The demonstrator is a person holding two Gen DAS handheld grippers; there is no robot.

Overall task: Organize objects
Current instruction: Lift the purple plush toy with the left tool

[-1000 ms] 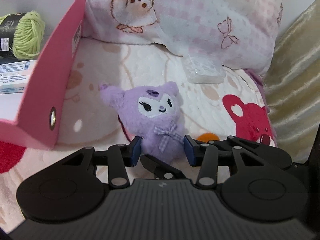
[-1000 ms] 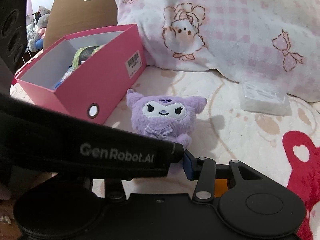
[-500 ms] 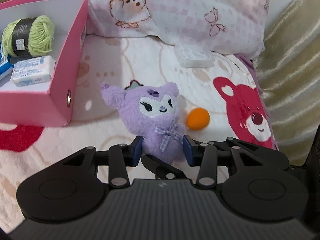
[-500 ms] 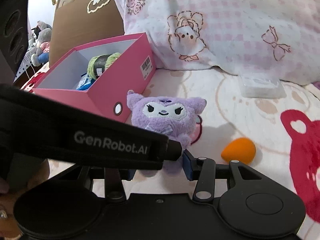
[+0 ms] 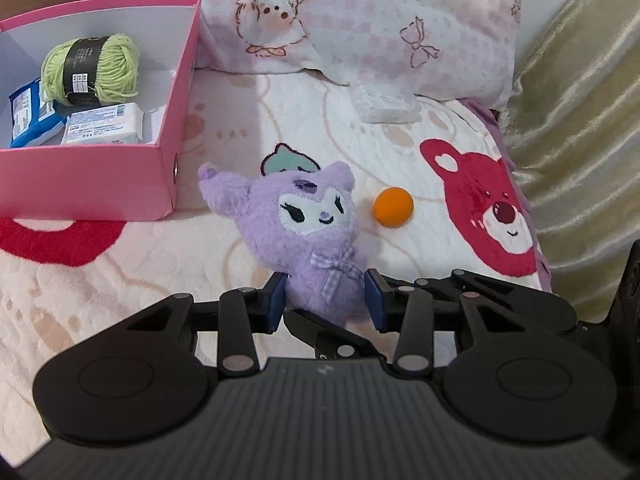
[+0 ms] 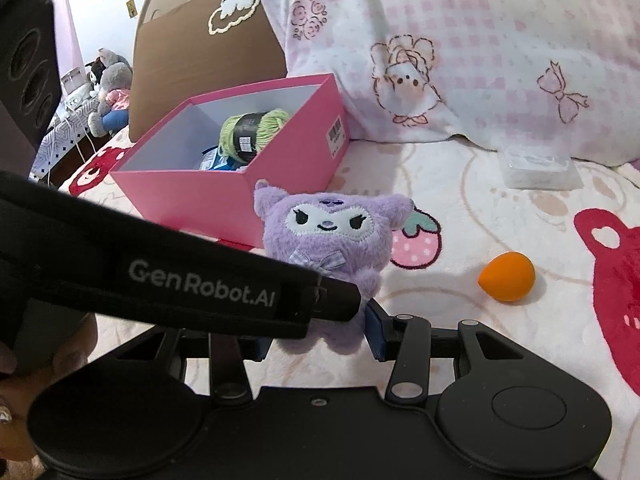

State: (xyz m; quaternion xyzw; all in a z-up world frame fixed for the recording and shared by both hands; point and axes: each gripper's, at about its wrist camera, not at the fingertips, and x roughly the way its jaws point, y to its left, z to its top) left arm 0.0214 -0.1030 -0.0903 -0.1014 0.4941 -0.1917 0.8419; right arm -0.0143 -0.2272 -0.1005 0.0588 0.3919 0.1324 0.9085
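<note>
left gripper (image 5: 325,300), nearest: jaws clamped on the lower body of the purple plush (image 5: 310,232), which hangs lifted over the blanket (image 5: 120,288). right gripper (image 6: 320,332): jaws seem pressed on the same plush, the left pad hidden behind a strap. orange ball (image 5: 393,207) at 2 o'clock of the plush. pink box (image 5: 100,184) at 10 o'clock, holding green yarn (image 5: 92,70). step: carrying. next, judged: swing toward 10 o'clock, clear the rim, release inside.

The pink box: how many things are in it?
3 show in the pink box: green yarn at the back, a blue packet and a white packet in front. More may be hidden.
</note>
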